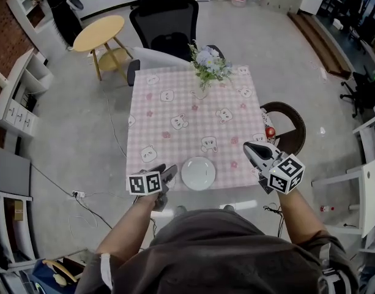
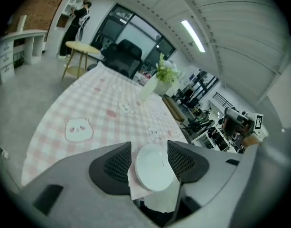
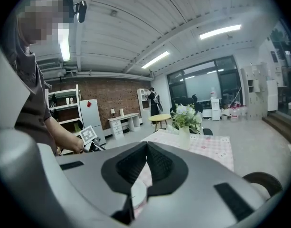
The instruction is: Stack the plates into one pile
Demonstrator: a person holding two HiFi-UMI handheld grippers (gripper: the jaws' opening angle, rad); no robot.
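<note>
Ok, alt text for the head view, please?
A white plate lies at the near edge of a pink checked table, between two handheld grippers: the left gripper open beside it, the right gripper shut at the table's right edge. A vase of flowers stands at the far edge.

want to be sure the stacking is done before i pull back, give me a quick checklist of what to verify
1. Plates in one place: ok. Only one white plate spot shows on the table; how many are stacked there, cannot tell.
2. Left gripper free: ok. Its jaws are apart, beside the plate, gripping nothing.
3. Right gripper empty: ok. Its jaws are together on nothing, off the table's right side.
4. Plate fully supported: cannot tell. Its near rim sits right at the front edge.
5. Flower vase clear: ok. It is upright at the far edge.
</note>
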